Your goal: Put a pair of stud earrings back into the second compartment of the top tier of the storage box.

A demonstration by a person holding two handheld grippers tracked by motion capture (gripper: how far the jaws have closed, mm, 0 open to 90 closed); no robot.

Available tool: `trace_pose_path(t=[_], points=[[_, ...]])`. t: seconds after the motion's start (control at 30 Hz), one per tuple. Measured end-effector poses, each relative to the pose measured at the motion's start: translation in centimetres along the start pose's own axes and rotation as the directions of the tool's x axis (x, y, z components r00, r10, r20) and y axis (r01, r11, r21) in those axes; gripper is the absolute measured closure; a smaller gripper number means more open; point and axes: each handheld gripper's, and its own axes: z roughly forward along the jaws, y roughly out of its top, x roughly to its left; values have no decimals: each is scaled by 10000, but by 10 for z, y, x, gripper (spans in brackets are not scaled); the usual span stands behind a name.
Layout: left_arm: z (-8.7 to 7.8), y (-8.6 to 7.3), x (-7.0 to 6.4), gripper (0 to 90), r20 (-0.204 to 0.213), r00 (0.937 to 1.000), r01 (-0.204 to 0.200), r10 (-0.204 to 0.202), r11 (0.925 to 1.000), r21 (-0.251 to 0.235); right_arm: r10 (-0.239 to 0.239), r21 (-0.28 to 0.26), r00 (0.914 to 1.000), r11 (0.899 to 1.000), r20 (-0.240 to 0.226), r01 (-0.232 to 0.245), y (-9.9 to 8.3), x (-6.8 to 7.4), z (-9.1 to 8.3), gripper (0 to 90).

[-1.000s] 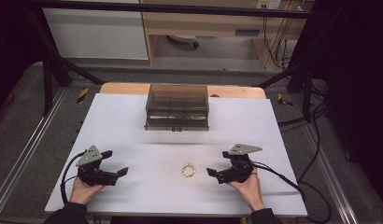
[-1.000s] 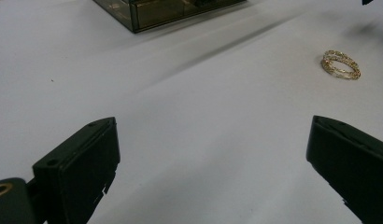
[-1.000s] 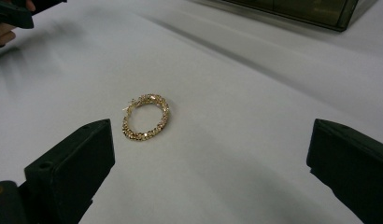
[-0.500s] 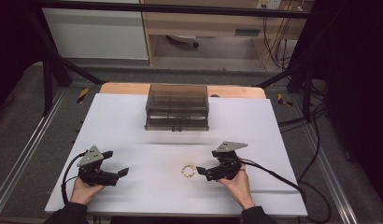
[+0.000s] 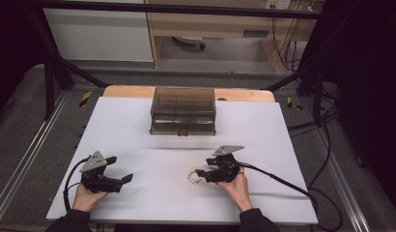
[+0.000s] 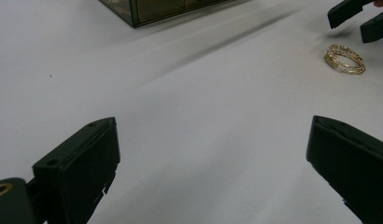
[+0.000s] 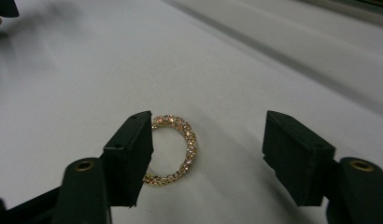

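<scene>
A gold, stone-set bracelet (image 5: 192, 177) lies flat on the white tabletop (image 5: 138, 130), near the front and a little right of centre. My right gripper (image 5: 201, 175) is open and sits low just to its right. In the right gripper view the bracelet (image 7: 178, 148) lies between the jaws, partly behind the left jaw, and the right gripper (image 7: 208, 149) does not clamp it. My left gripper (image 5: 120, 169) rests open at the front left, well apart from the bracelet. From the left gripper (image 6: 213, 140), the bracelet (image 6: 344, 59) appears far off, with the right gripper (image 6: 362, 21) just beyond it.
A smoky transparent drawer box (image 5: 182, 111) stands at the back centre of the table; its corner (image 6: 157, 7) shows in the left gripper view. A cable (image 5: 283, 181) trails right from the right gripper. Metal rails run along both table sides.
My right gripper has slid left across the table until its open jaws reach the bracelet. The left gripper and the bracelet have stayed put.
</scene>
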Motion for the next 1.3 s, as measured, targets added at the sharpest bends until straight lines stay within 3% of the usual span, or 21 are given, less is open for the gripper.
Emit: trace_pose_path(t=[0.3, 0.6, 0.9, 1.3], points=[[0, 0, 0, 27, 5, 10000, -8, 8, 10000, 35, 10, 99, 9996, 10000, -275, -8, -3, 0, 6, 621], [0, 0, 0, 28, 11, 10000, -19, 19, 10000, 40, 195, 325, 9985, 9993, -511, -178, -5, 0, 10, 763], [0, 0, 0, 28, 0, 10000, -5, 5, 10000, 51, 374, 411, 9979, 9985, -535, -352, -5, 0, 11, 852], [1, 0, -1, 28, -16, 10000, -32, 32, 10000, 61, 383, 35, 9975, 9993, -593, -382, 2, 3, -2, 861]])
